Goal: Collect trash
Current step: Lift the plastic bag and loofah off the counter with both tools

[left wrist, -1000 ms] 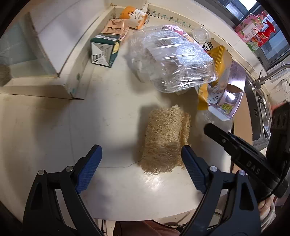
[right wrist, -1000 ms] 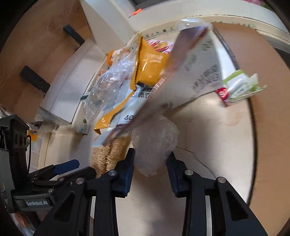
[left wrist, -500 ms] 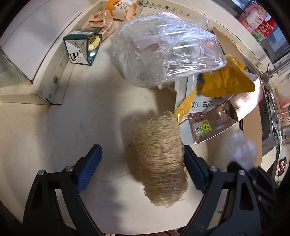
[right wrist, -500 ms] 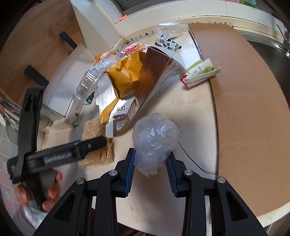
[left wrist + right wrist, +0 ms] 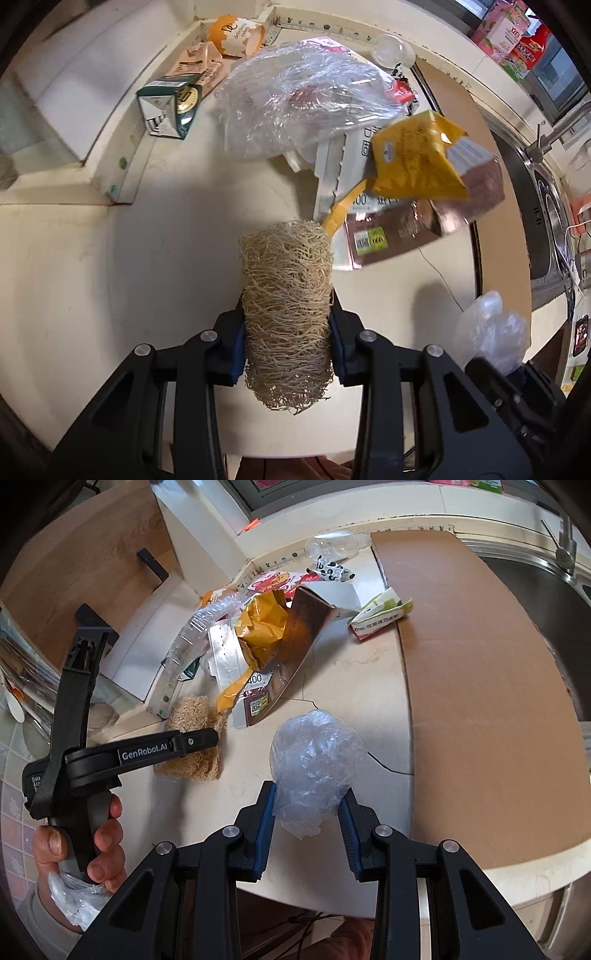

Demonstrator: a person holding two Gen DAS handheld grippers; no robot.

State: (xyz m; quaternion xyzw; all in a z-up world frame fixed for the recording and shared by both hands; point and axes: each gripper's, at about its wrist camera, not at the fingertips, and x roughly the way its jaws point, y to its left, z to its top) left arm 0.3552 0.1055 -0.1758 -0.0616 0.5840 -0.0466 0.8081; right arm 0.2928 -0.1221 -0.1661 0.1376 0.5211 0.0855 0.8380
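My left gripper [image 5: 286, 338] is shut on a tan loofah sponge [image 5: 286, 295], squeezing its near end at the front of the cream counter. The sponge also shows in the right wrist view [image 5: 190, 742] with the left gripper [image 5: 207, 738] on it. My right gripper [image 5: 306, 812] is shut on a crumpled clear plastic wad [image 5: 314, 760], held just above the counter; it shows at the right in the left wrist view [image 5: 491, 332]. A heap of trash lies behind: a clear plastic bag [image 5: 295, 96], a yellow pouch [image 5: 413, 162] and a brown foil packet [image 5: 402, 232].
A green-and-white carton [image 5: 170, 109], an orange paper cup [image 5: 236, 35] and a clear lid [image 5: 393, 55] lie at the back. A folded green-white wrapper [image 5: 382, 614] lies by a brown cardboard sheet [image 5: 480, 686]. A steel sink [image 5: 546, 579] is at the right.
My left gripper has closed on the loofah sponge, which stood between open jaws before. My right gripper still holds the plastic wad and has drawn back from the trash heap.
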